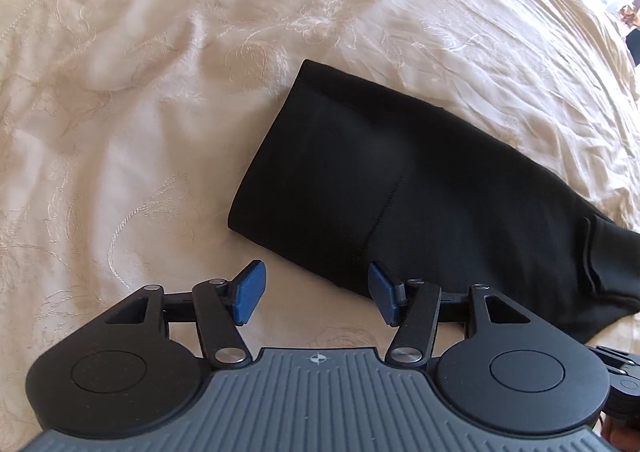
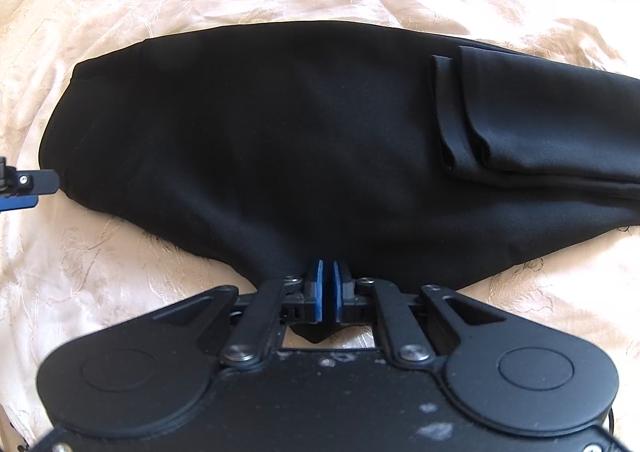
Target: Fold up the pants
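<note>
Pants point(image 2: 280, 124) lie flat across the middle of the right wrist frame on the cream bedspread point(image 2: 120, 272), leg ends already doubled over at upper right, so probably mid-fold. Right gripper point(image 2: 328, 284), bottom centre, is pinched tight on the near hem, likely to carry it over. Left gripper point(image 1: 316, 292) hangs about half open and empty beside the pants' corner, ready to grab.

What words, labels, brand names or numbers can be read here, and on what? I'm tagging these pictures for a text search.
None: no readable text in either view.
The left gripper body bears only a small crosshair sign, no letters.
The black pants and cream bedspread show no label or print.
</note>
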### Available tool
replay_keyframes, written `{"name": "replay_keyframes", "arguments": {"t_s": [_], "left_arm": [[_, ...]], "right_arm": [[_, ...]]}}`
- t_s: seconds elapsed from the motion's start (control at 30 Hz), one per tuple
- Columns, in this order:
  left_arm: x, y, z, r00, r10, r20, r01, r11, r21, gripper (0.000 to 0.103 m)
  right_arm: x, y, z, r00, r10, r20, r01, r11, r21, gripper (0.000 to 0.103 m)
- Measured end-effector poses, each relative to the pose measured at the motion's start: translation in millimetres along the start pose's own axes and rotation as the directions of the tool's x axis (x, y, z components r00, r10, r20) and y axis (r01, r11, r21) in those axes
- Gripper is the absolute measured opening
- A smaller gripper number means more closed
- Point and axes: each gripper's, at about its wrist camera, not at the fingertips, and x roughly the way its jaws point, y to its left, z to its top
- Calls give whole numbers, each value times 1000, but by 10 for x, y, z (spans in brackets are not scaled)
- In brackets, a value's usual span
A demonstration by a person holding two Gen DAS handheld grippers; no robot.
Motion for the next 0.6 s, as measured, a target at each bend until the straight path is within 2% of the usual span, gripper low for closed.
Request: {"name": "replay_keyframes", "arguments": {"t_s": [0.13, 0.3, 0.47, 0.6], "left_arm": [[255, 59, -5, 1000, -5, -17, 5, 1000, -30, 64], [352, 78, -10, 999, -28, 36, 30, 998, -60, 80], [395, 140, 12, 994, -69, 83, 79, 988, -132, 88], [445, 164, 59, 992, -63, 113, 84, 978, -191, 90]], "right_arm": [[49, 51, 78, 1000, 8, -15, -8, 1000, 0, 8], [72, -29, 124, 999, 27, -20, -27, 1000, 16, 7], [71, -87, 132, 999, 35, -22, -34, 999, 32, 7], [91, -102, 140, 999, 37, -22, -36, 999, 31, 7]]}}
